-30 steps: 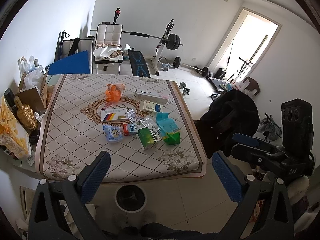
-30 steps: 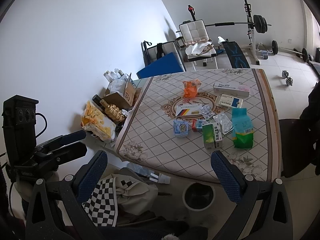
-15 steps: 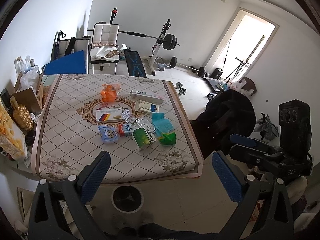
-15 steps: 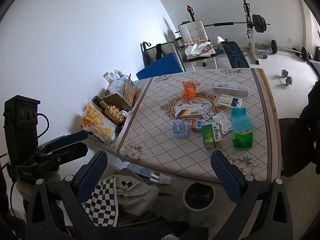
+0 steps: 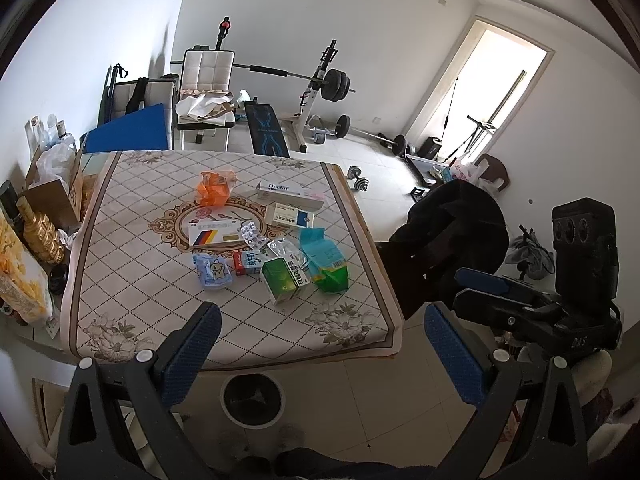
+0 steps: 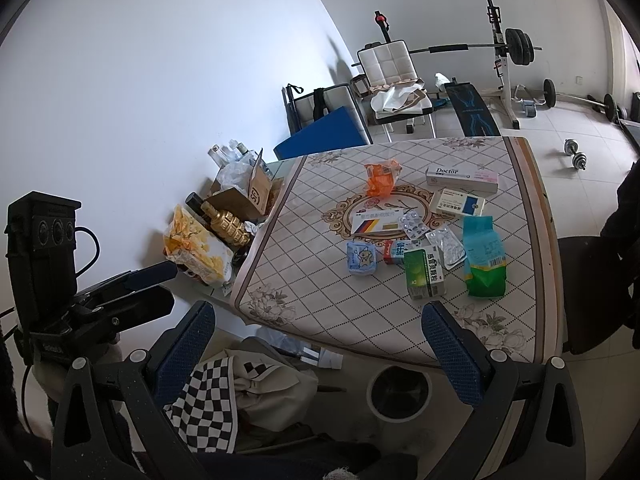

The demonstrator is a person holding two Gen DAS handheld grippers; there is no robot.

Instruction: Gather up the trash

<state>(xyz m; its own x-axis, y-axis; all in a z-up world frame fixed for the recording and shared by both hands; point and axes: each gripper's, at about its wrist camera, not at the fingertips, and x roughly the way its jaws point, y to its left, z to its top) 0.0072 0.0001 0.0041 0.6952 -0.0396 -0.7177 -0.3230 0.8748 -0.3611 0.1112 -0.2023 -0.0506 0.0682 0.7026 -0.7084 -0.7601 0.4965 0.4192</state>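
Evidently nothing is collected yet: the medicine boxes and wrappers all lie mid-tabletop, the bin on the floor below its near edge. Left gripper and right gripper both gape, holding nothing.

The table wears a cream cloth with a brown diamond grid, grey-brown flowers at its corners and a gold scrolled medallion in the middle. At the medallion's 12 o'clock sits an orange wrapper; at 3 o'clock a white box with a blue patch. Toward 5 o'clock lie a green-and-white box and a teal-and-green pouch. A pale blue packet shows a cartoon figure. Both grippers' pads are dark blue. A black-and-white checkered cloth lies at the table's 7 o'clock.
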